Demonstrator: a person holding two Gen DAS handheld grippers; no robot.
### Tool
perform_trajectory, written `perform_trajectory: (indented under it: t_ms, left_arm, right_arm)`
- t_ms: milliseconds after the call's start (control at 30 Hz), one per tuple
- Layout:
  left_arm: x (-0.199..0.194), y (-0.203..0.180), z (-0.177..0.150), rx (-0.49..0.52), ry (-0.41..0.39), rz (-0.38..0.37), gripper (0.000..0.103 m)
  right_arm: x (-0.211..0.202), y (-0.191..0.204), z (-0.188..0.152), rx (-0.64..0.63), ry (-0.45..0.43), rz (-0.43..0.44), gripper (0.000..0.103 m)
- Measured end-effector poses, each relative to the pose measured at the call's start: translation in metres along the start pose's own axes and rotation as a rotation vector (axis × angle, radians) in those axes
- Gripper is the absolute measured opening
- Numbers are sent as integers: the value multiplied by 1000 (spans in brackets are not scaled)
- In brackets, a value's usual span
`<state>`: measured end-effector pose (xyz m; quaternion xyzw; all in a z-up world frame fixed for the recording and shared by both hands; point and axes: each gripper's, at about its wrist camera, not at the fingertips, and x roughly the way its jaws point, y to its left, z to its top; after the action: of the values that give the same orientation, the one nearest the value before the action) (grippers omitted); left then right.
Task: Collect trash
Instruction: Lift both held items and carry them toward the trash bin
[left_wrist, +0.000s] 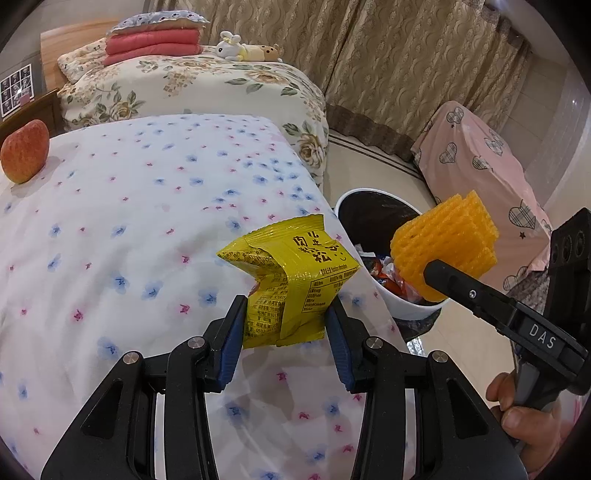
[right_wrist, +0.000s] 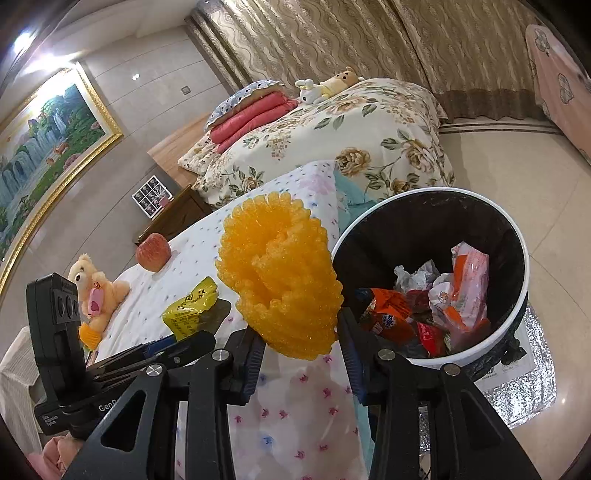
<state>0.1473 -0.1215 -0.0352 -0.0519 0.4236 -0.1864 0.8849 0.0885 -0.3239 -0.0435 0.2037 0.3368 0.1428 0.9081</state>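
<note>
Fingers (left_wrist: 236, 325) over floral tablecloth (left_wrist: 129, 221), tiled floor (right_wrist: 517, 166), curtains (left_wrist: 388, 55)

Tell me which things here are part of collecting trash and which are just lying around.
Job:
- yellow snack wrapper, held in left tool
- orange foam net, held in right tool
- trash bin

Lying about:
- apple
- teddy bear
- plush toys
- folded blankets
</note>
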Motion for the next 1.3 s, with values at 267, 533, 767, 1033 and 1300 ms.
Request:
perform_trajectory:
  t_ms: [267, 533, 767, 1033, 1300]
  left_arm:
    - [2, -5, 0, 10, 3, -6, 41]
    - [4, -11, 4, 22, 1, -14, 41]
    - [6, -17, 6, 32, 2, -27, 41]
    - [9, -24, 9, 41, 7, -42, 41]
    - [12, -34, 13, 62, 5, -52, 41]
  right_arm:
    - [-2, -3, -1, 7, 2, -6, 40]
    - [-5, -6, -1, 10, -2, -9, 40]
    - [-9, -9, -1, 15, -5, -24, 40]
    - [-13, -14, 0, 22, -10, -48, 40]
    - [-16, -21, 3, 26, -15, -60, 40]
